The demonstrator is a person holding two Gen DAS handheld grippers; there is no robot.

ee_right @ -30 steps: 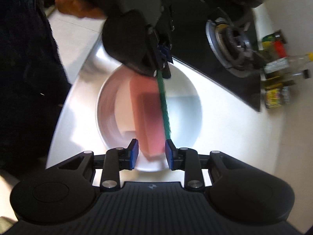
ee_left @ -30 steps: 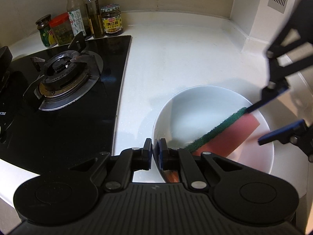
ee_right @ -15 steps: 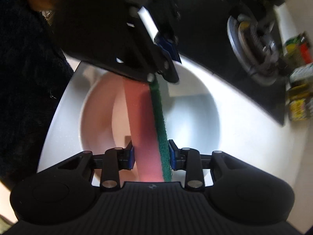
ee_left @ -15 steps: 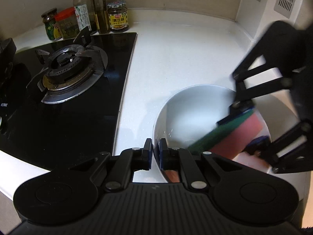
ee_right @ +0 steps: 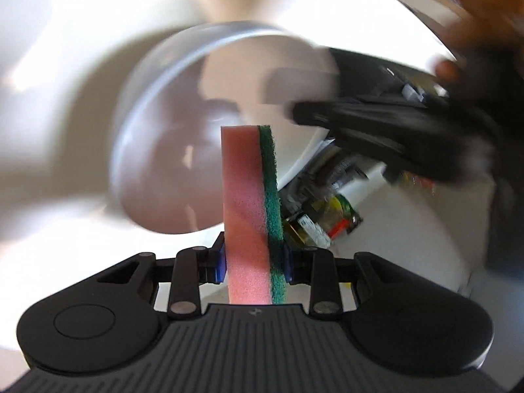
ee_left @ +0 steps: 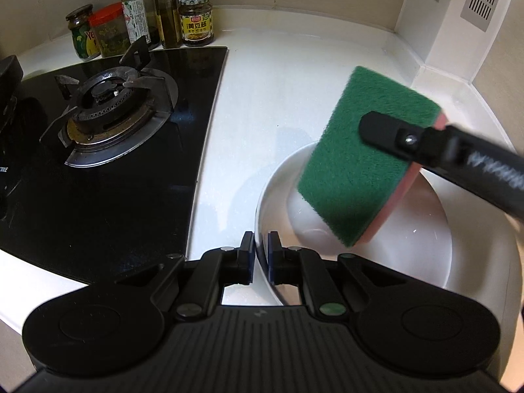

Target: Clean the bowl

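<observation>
A white bowl (ee_left: 425, 249) sits on the white counter at the right of the left wrist view. My left gripper (ee_left: 261, 255) is shut on its near-left rim. My right gripper (ee_right: 254, 263) is shut on a pink sponge with a green scouring side (ee_right: 250, 216). In the left wrist view the sponge (ee_left: 363, 154) is lifted over the bowl's far-left rim, green face toward the camera, with a finger (ee_left: 393, 134) of the right gripper across it. The right wrist view is blurred and shows the bowl (ee_right: 183, 137) beyond the sponge.
A black glass hob with a gas burner (ee_left: 101, 118) lies left of the bowl. Several jars and bottles (ee_left: 144, 23) stand against the back wall. A white vented wall corner (ee_left: 458, 26) is at the back right. The counter's front edge runs under my left gripper.
My right gripper has swung round and lifted the sponge from lying across the bowl's inside to over its far-left rim, green face now toward the left camera. My left gripper kept its hold on the rim.
</observation>
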